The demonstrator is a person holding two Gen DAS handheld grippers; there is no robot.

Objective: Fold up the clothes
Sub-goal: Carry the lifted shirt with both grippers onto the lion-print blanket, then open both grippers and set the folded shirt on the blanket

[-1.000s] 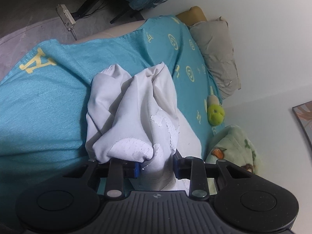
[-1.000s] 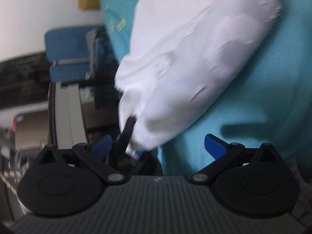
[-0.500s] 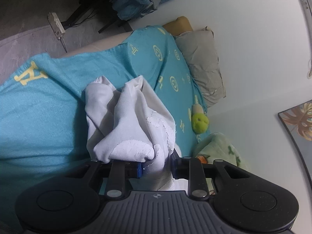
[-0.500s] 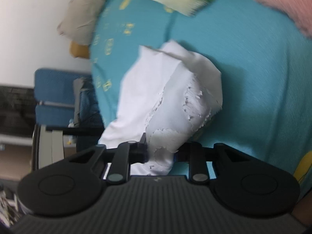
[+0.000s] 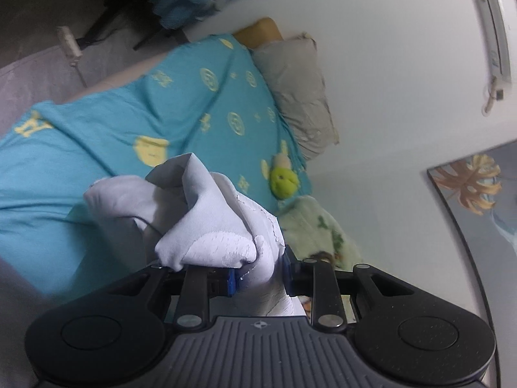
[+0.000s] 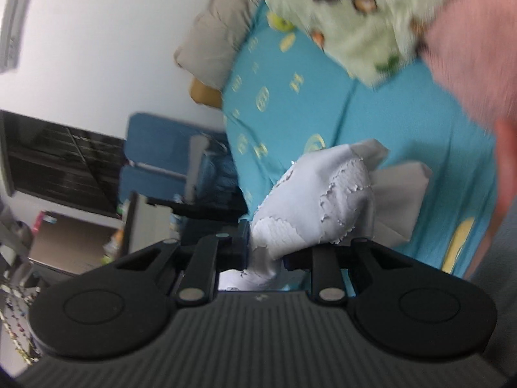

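Observation:
A white garment with a cracked white print (image 5: 200,216) hangs bunched above the teal bedspread (image 5: 97,135). My left gripper (image 5: 258,278) is shut on a fold of it, and the cloth billows over the left finger. In the right wrist view the same white garment (image 6: 323,200) is pinched in my right gripper (image 6: 266,255), which is shut on it. Both grippers hold the garment lifted off the bed. The rest of the garment below the jaws is hidden.
A grey pillow (image 5: 297,87) and an orange pillow (image 5: 258,29) lie at the head of the bed by the white wall. A yellow-green plush toy (image 5: 284,177) and a green blanket (image 5: 316,226) lie nearby. A blue chair (image 6: 161,158) stands beside the bed. Pink fabric (image 6: 468,48) lies on the bed.
My right gripper closed on the white garment. Both grippers then lifted it, so the garment now hangs bunched higher above the bed.

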